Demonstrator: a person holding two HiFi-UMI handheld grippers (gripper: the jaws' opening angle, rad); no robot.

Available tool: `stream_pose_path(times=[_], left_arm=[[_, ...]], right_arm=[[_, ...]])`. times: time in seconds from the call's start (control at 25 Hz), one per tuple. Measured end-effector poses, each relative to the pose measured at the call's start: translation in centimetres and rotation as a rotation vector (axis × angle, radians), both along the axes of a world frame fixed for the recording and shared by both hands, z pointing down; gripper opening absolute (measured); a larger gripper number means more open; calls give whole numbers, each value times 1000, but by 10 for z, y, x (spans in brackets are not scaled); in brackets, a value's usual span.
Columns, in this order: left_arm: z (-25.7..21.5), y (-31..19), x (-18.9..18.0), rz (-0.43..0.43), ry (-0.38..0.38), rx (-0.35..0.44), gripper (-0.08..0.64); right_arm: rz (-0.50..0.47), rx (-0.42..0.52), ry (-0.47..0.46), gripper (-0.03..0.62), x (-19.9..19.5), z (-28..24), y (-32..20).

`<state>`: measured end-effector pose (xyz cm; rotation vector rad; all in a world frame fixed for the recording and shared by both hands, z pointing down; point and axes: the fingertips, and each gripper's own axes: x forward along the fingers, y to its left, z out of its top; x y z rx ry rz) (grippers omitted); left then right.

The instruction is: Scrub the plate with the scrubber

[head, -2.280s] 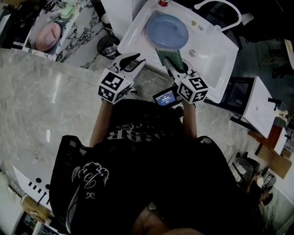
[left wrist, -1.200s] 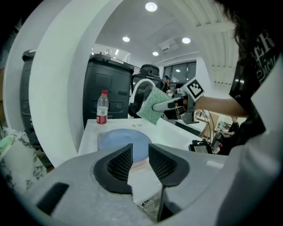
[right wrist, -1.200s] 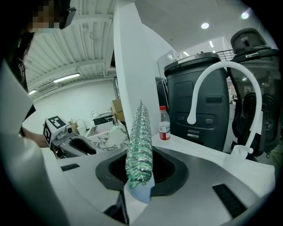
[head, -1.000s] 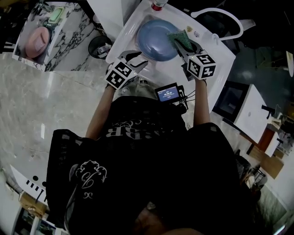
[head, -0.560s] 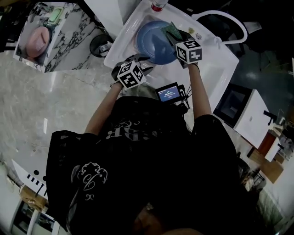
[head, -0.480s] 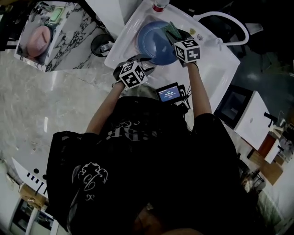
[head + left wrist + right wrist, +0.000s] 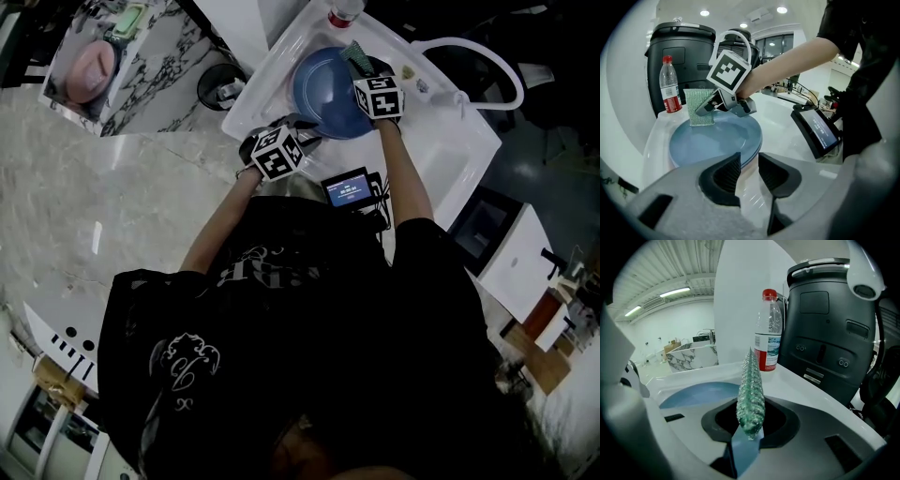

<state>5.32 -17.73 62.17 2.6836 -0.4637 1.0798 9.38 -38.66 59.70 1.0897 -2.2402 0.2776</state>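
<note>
Right gripper [image 7: 747, 430] jaws pinched the scrubber [image 7: 751, 390] edge-up over the blue plate [image 7: 712, 140] just beyond. Left gripper [image 7: 749, 171] jaws stood slightly apart, empty, short of the plate's near rim; effective scrubbing probably required pressing the scrubber flat.

The head view is dim and underexposed; only the white moulded sink [image 7: 450, 141] around the round blue plate [image 7: 323, 84] reads bright. Both gripper views are well lit from above the plate by round recessed ceiling lamps [image 7: 704, 13] and long strip lights [image 7: 675, 291]. Their edges bend and darken to black, and the nearest foreground is soft.
</note>
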Motion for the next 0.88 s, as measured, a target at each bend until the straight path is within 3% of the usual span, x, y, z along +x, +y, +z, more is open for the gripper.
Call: stream_pose_path(times=[0.48, 0.88], left_arm=[[-1, -1, -3, -69, 76, -58, 120], [-3, -1, -2, -83, 88, -59, 120]], right_arm=[[-68, -50, -33, 90, -27, 5, 12], [-235, -107, -87, 89, -76, 3, 64]])
